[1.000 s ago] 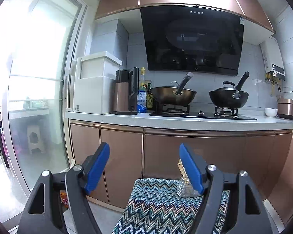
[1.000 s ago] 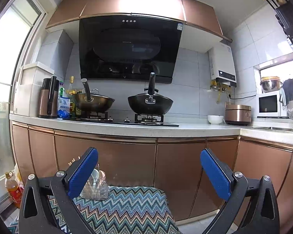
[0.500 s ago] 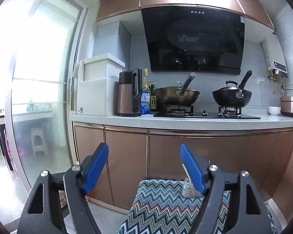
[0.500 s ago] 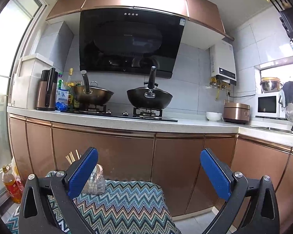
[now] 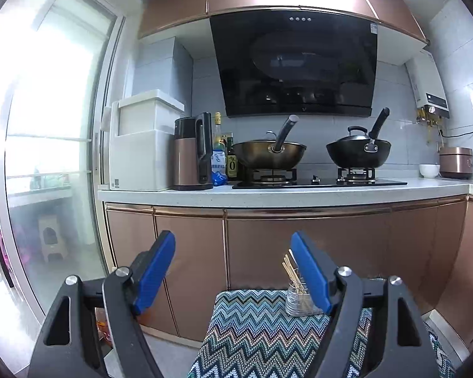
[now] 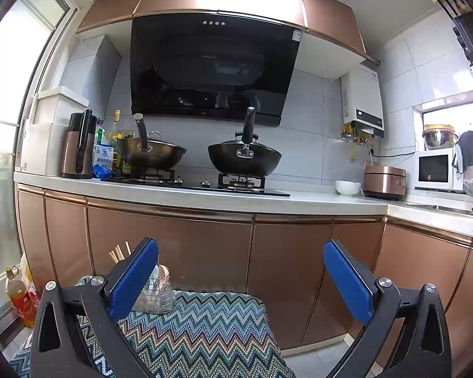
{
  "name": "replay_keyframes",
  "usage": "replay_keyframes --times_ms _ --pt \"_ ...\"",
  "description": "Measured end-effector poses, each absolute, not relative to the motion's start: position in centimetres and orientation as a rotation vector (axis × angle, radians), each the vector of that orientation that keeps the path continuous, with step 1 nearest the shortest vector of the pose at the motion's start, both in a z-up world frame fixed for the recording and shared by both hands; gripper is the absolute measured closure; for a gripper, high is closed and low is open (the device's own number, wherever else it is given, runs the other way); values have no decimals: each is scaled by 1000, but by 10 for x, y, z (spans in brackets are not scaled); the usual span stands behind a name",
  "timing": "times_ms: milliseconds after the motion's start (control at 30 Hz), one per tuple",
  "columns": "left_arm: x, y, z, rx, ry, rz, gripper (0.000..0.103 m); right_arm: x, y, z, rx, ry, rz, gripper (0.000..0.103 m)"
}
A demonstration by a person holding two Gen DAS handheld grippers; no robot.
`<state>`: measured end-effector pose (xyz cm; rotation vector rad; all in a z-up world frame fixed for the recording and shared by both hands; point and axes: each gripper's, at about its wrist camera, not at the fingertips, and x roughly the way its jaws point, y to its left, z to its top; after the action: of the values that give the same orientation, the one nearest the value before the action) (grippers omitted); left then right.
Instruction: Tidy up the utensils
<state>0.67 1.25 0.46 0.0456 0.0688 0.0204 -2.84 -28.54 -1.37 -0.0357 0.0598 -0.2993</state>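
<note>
Left wrist view: left gripper (image 5: 231, 271) held wide open, nothing between the blue pads. Right gripper (image 6: 241, 278) likewise spread wide and empty. A clear glass holder (image 6: 156, 296) with chopsticks (image 6: 119, 253) and spoon-like pieces upright in it is seen at the far edge of a zigzag-patterned cloth (image 6: 205, 330). Progress judged early or undetermined: some utensils already stand in the holder, no loose ones are seen. Holder partly masked by a finger in both views; near part of the cloth hidden, contents hard to identify.

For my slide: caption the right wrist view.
Open right gripper above zigzag cloth, glass utensil holder at its left finger.
</note>
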Motion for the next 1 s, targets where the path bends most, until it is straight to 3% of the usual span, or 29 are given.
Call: replay_keyframes --times_ms 1000 --pt "5 11 7 36 59 31 28 -35 -286 -11 -29 39 -314 0"
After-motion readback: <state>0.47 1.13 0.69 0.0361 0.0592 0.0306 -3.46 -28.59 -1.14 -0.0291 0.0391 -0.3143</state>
